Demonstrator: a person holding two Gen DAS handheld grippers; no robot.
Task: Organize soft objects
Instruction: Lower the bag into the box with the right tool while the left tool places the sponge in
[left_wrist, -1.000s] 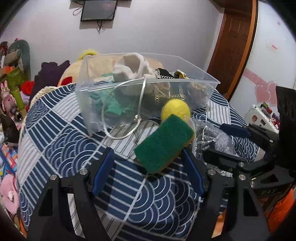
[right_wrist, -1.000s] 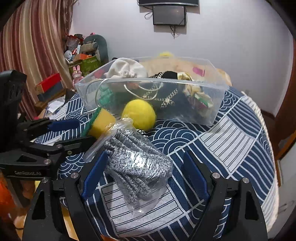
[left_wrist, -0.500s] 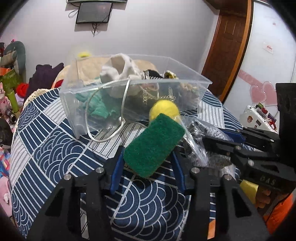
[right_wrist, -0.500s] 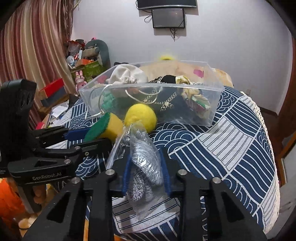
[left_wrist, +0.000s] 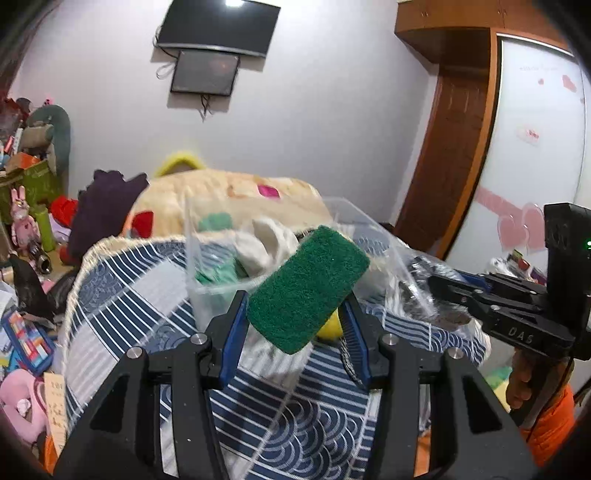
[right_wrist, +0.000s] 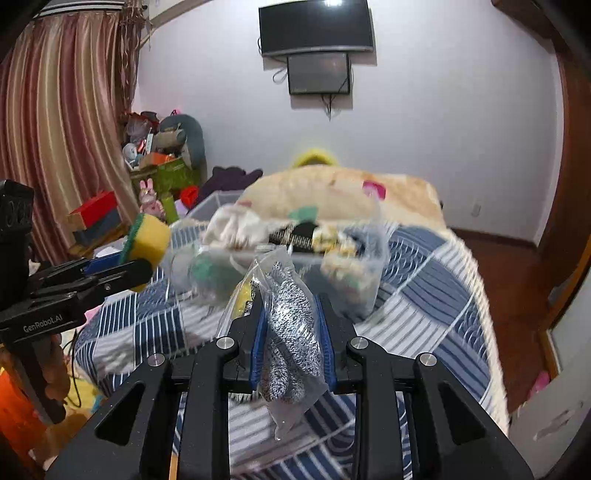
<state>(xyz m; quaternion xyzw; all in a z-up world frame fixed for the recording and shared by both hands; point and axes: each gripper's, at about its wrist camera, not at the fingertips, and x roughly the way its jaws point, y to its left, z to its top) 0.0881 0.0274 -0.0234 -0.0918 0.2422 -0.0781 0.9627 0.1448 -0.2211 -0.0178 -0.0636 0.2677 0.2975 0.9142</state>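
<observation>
Green-and-yellow sponge (left_wrist: 308, 288), grey speckled cloth in clear bag (right_wrist: 291, 332), navy wave-patterned white-striped tablecloth (left_wrist: 295, 424)

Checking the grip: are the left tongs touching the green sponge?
Touching. The left wrist view shows the left tongs closed with both blue pads pressed against the green sponge.

"GenRobot.AI" is printed on the left gripper (right_wrist: 122, 271) — "DAS" on the right gripper (left_wrist: 448, 291).

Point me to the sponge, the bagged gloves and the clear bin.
sponge (left_wrist: 308, 286): left wrist view, middle of its green scouring face.
bagged gloves (right_wrist: 291, 317): right wrist view, speckled grey knit inside the plastic bag.
clear bin (left_wrist: 212, 295): left wrist view, near front wall.
</observation>
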